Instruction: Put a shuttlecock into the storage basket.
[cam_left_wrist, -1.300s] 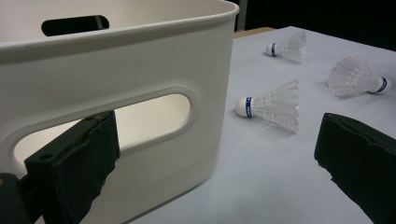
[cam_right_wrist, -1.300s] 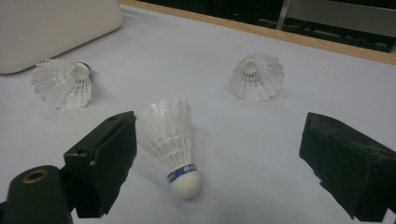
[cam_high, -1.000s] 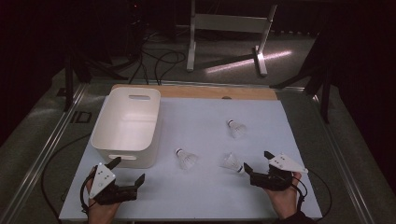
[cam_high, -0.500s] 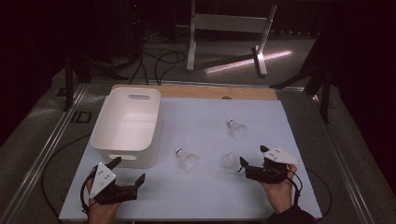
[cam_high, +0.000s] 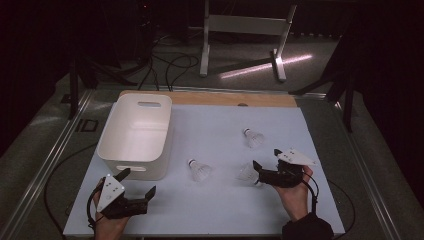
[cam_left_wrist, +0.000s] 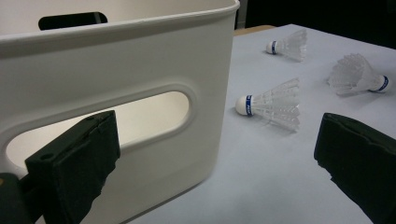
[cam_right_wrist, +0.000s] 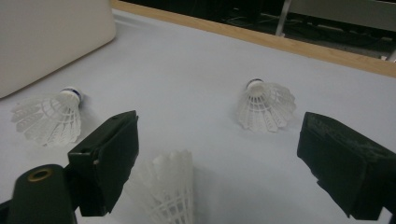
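The right gripper (cam_high: 261, 172) sits at the near right of the white table (cam_high: 220, 210), its jaws spread wide and pointing left at the nearest shuttlecock (cam_high: 247, 171), which lies on its side just beside the jaw tips. In the right gripper view that shuttlecock (cam_right_wrist: 170, 191) lies between the two jaws, close to the left one, feathers toward the camera; whether a jaw touches it I cannot tell. The jaws are not pinching anything. A second shuttlecock (cam_high: 200, 170) lies near the middle of the table, just right of the bin (cam_high: 136, 135), with its cork pointing far-left (a blue band rings the cork in the left gripper view). A third shuttlecock (cam_high: 253, 137) lies farther off, toward the far right, well apart from the gripper. The white bin stands at the left of the table, upright, with a handle slot in its near wall and another in its far wall. The left gripper (cam_high: 137, 187) rests at the near left, just near of the bin, held in a hand (cam_high: 107, 225); its jaws are spread wide too, and in the left gripper view the left jaw stands in front of the bin's near handle slot (cam_left_wrist: 107, 123) while the right jaw is over bare table.
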